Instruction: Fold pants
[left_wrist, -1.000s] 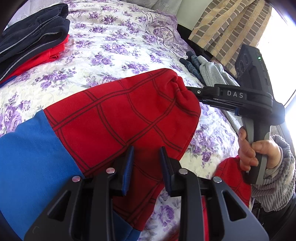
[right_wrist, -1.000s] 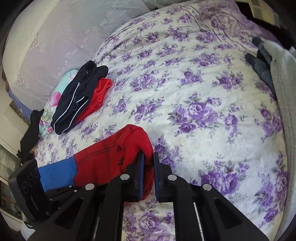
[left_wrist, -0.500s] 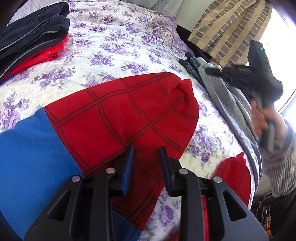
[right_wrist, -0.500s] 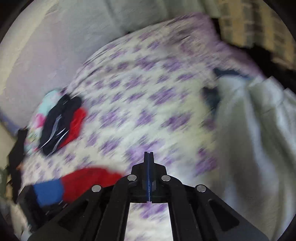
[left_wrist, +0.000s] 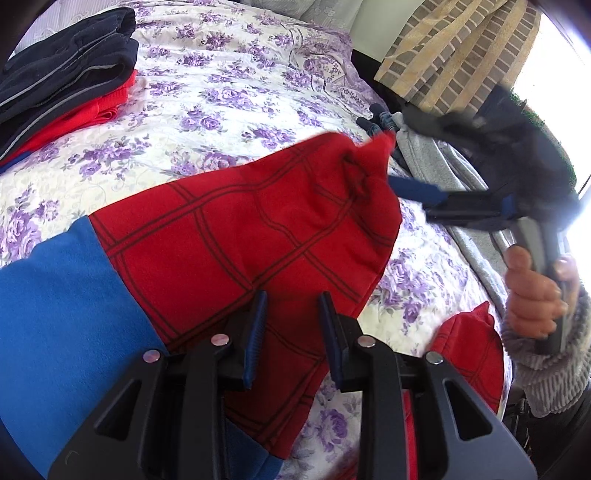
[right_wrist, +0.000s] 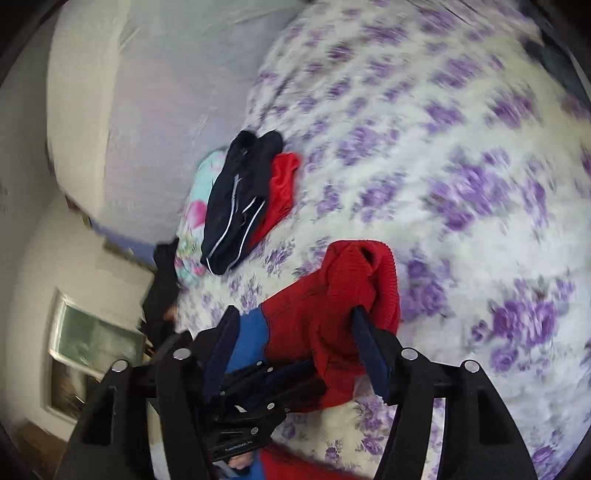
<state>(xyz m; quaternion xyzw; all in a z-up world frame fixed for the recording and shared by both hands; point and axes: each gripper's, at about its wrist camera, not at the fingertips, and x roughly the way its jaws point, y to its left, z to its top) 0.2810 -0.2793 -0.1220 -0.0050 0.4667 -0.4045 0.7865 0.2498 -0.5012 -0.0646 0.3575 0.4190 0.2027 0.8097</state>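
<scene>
The red and blue pants (left_wrist: 229, 236) lay on the flower-print bed (left_wrist: 236, 85), one leg folded across toward the right. The left hand-held gripper (left_wrist: 291, 332) sat at the near edge of the red cloth, its jaws narrow with a fold of the leg between them. The right hand-held gripper (right_wrist: 295, 343) had just been opening; its jaws stood wide at the cuff end, one blue pad beside the ribbed cuff, not pressing it. Folded dark and red clothes (right_wrist: 243, 199) lay stacked far left.
</scene>
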